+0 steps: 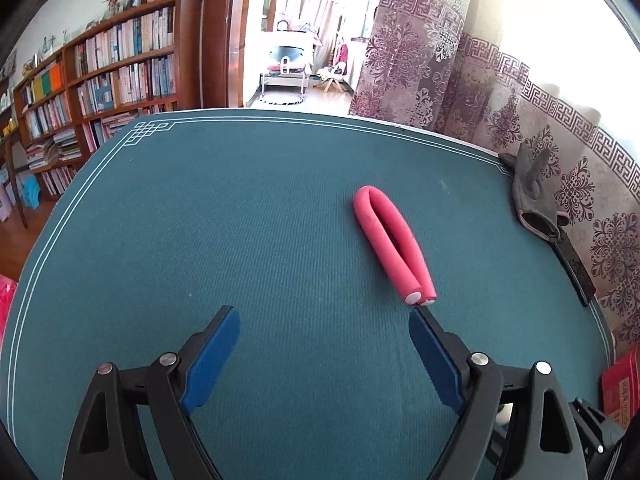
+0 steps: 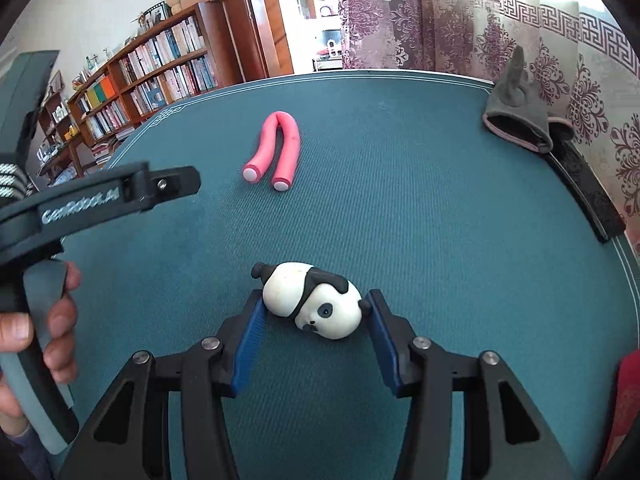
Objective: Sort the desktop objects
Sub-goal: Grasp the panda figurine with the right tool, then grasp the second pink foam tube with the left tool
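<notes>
Jaws of the right gripper (image 2: pixel 316 312) stand part-way closed around the panda toy (image 2: pixel 316 300), which lies on its side on the green surface (image 2: pixel 440 240); the far pad meets its head end, the near pad sits at its back, though I cannot tell whether either presses yet. Farther off lies the pink foam curler (image 2: pixel 274 148), bent double; a grey glove (image 2: pixel 516 116) rests at the far edge. The left gripper (image 1: pixel 324 316) hangs wide open and empty, its right fingertip just beside the curler's capped ends. To grip well, I judge the right should centre on the toy's rounded body and squeeze gently before lifting, lest it roll out.
</notes>
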The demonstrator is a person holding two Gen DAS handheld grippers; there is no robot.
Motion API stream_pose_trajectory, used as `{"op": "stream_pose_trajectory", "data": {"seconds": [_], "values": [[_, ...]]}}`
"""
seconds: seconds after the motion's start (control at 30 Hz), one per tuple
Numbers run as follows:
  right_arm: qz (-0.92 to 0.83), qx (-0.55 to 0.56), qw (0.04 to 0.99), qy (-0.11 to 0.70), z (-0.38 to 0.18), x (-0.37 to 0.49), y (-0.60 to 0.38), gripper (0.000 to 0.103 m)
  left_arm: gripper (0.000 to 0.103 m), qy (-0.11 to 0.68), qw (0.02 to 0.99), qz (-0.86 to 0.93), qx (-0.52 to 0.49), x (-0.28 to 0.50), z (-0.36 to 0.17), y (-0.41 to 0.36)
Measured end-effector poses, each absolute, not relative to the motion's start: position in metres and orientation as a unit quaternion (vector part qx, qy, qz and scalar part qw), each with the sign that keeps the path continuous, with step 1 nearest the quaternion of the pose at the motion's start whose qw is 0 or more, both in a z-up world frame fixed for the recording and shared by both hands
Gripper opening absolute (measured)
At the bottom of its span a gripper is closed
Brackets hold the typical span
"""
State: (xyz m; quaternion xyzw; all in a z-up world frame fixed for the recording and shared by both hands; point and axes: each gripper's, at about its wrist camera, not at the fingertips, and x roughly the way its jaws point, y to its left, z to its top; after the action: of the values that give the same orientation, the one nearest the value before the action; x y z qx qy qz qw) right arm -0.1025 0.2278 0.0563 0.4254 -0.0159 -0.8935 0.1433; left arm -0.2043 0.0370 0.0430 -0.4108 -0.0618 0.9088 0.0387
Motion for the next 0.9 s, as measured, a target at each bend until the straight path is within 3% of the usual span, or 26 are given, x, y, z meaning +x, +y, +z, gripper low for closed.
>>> {"op": "stream_pose_trajectory", "data": {"seconds": [0.2,0.67,0.7,0.77,0.83,0.9], "values": [[-0.902,0.409,0.141,0.011,0.051,-0.091,0.227,0.054,0.088,-0.038,0.036,0.907,-0.419,-0.252,0.035,0.067],[-0.899,0.404,0.162,-0.038,0.05,-0.094,0.242,0.054,0.087,-0.004,0.013,0.904,-0.428,-0.306,0.017,0.093],[-0.899,0.403,0.163,-0.043,0.05,-0.094,0.243,0.054,0.083,-0.002,0.015,0.906,-0.422,-0.306,0.017,0.094],[-0.901,0.402,0.158,-0.047,0.05,-0.091,0.244,0.054,0.052,0.003,0.023,0.91,-0.413,-0.305,0.02,0.095],[-0.902,0.4,0.153,-0.055,0.05,-0.091,0.248,0.054,0.04,0.003,0.025,0.909,-0.416,-0.303,0.022,0.094],[-0.902,0.399,0.149,-0.066,0.05,-0.091,0.252,0.054,0.039,-0.006,0.029,0.908,-0.417,-0.298,0.022,0.089]]}}
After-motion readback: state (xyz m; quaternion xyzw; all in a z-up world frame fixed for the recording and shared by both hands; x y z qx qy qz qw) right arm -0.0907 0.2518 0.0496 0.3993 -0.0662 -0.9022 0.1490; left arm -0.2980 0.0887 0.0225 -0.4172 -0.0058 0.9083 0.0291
